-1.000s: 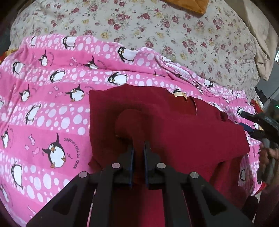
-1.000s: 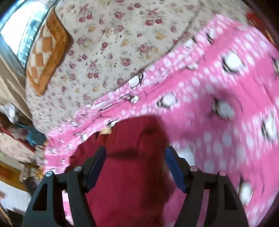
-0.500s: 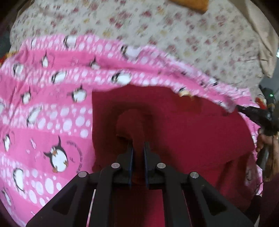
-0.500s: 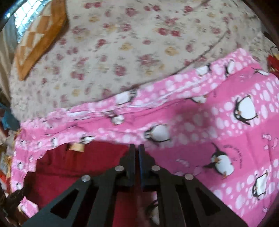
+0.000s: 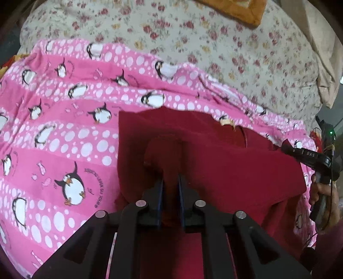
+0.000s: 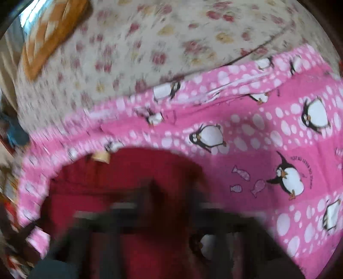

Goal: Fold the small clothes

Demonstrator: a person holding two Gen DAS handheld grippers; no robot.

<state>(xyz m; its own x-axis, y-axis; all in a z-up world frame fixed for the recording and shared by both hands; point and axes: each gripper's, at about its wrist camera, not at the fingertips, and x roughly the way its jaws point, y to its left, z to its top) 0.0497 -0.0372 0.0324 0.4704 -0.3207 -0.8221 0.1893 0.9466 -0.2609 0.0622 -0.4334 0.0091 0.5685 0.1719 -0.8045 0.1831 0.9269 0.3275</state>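
Note:
A dark red garment (image 5: 225,167) lies on a pink penguin blanket (image 5: 64,150), its tan neck label (image 5: 227,122) at the far edge. My left gripper (image 5: 170,182) is shut on a bunched fold of the red cloth near its left side. In the left wrist view my right gripper (image 5: 287,148) reaches the garment's right corner, jaws together on the cloth edge. The right wrist view is smeared. There the right gripper (image 6: 169,193) is a dark blur over the red garment (image 6: 128,171), beside the label (image 6: 100,155).
A floral bedcover (image 5: 214,43) lies beyond the blanket, with an orange quilted cushion (image 5: 242,8) at its far edge. A hand (image 5: 321,193) holds the right gripper's handle at the right border. Clutter shows past the bed's left side (image 6: 15,137) in the right wrist view.
The right gripper's jaws went from wide open to closed over the garment's edge, and its view rolled and shifted. The left gripper kept still, holding the same fold.

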